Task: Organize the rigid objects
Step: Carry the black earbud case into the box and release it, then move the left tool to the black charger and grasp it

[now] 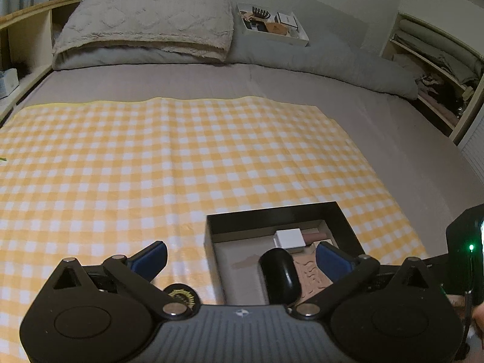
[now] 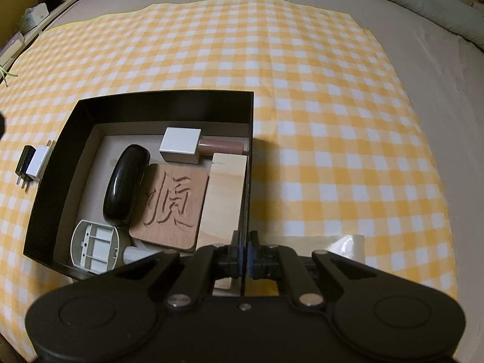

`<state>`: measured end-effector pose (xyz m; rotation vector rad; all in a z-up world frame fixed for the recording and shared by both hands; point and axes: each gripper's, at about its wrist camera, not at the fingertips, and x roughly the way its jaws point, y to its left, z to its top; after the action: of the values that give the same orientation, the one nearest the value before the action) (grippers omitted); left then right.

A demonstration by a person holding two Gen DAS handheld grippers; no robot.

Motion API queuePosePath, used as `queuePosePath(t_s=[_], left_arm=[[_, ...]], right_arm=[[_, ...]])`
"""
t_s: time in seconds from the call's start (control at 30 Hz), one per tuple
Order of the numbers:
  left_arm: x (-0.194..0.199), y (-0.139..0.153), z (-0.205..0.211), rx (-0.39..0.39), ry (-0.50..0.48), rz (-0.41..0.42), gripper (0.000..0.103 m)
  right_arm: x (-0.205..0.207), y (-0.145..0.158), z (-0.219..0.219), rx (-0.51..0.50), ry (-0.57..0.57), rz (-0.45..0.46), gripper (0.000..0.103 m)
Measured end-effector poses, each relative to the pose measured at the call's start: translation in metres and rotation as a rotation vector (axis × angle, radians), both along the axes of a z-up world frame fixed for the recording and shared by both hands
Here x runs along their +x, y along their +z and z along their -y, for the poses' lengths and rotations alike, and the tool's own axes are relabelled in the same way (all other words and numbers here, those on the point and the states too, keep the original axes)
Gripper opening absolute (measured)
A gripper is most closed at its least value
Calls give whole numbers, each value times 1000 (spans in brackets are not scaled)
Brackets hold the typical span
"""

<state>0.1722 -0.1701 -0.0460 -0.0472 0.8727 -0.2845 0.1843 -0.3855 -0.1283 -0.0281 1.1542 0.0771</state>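
Note:
A black open box (image 2: 163, 103) lies on the yellow checked cloth (image 2: 302, 90). It holds a black glasses case (image 2: 125, 181), a carved wooden coaster (image 2: 172, 202), a white cube (image 2: 180, 145) on a brown tube (image 2: 222, 146), a pale wood block (image 2: 225, 193) and a grey plastic piece (image 2: 93, 246). My right gripper (image 2: 244, 251) is shut on the box's right wall. My left gripper (image 1: 239, 255) is open and empty, straddling the box's left wall (image 1: 211, 260), with the glasses case (image 1: 279, 275) between its fingers.
Two plug adapters (image 2: 31, 163) lie on the cloth left of the box. A tape roll (image 2: 348, 246) lies right of my right gripper. A gold-and-black round item (image 1: 183, 296) lies under my left gripper. A pillow (image 1: 145, 27) and a white tray (image 1: 272, 24) sit at the bed's head.

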Motion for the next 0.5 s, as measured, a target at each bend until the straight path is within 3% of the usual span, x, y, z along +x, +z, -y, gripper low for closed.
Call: queuePosePath(t_s=[0.5], left_arm=[[-16,24,-49,26,35,40,103]], right_arm=[[-12,11,-3,1,-1,20,4]])
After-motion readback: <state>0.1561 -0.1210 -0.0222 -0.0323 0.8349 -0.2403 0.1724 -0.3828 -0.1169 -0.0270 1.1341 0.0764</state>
